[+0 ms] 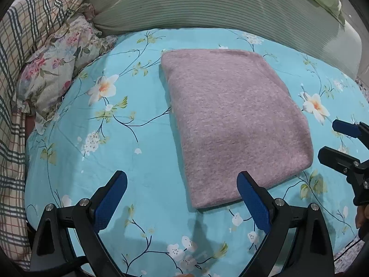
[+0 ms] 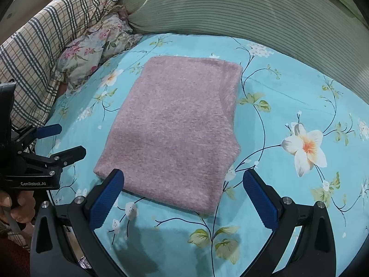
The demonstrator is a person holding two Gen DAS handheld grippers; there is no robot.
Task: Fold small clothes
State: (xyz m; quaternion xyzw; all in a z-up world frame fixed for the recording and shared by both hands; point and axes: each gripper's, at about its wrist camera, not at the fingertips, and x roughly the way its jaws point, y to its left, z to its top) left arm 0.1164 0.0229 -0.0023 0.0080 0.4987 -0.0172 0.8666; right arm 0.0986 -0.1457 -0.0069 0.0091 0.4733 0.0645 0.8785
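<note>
I am holding my left gripper [image 1: 182, 194] and right gripper [image 2: 183, 191] wide apart, empty, near the folded pink garment [image 2: 175, 133] lying on the blue floral sheet [image 2: 288, 92]; I am judging the next fold needs both near corners pinched evenly.

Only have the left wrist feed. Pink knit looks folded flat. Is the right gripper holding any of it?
Observer: No. The right gripper is open and empty, its fingers straddling the near edge of the pink knit garment.
Operator: Is the right side of the fold tidy?
Observer: Stacked layers show along that side, roughly flush.
Operator: How does the left gripper look from there?
Observer: The left gripper is open, off the garment's left side, over the floral sheet.
</note>
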